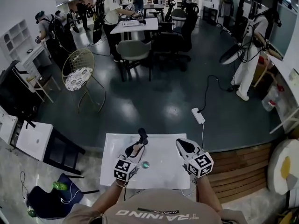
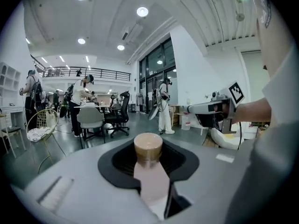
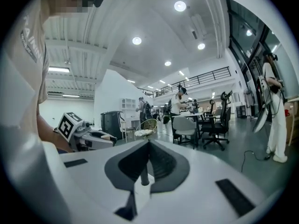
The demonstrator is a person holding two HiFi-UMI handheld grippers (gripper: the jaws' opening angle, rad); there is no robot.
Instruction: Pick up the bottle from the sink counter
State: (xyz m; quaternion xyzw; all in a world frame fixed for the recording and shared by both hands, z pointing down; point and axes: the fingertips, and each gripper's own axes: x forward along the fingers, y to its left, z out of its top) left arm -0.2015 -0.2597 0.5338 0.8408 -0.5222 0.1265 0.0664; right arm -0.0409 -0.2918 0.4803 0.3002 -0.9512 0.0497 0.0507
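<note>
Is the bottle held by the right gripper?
No, the left gripper view shows the bottle clamped between the jaws of the left gripper, and the right gripper is shut on nothing.

shirt [image 1: 161,209] printed "ADVENTURE" and "TRAINING", seen upside down

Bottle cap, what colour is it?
Light brown. The cap of the bottle shows best in the left gripper view.

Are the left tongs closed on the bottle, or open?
Closed on it: in the left gripper view the bottle fills the gap between the left tongs, gripped on both sides, its cap poking out.
</note>
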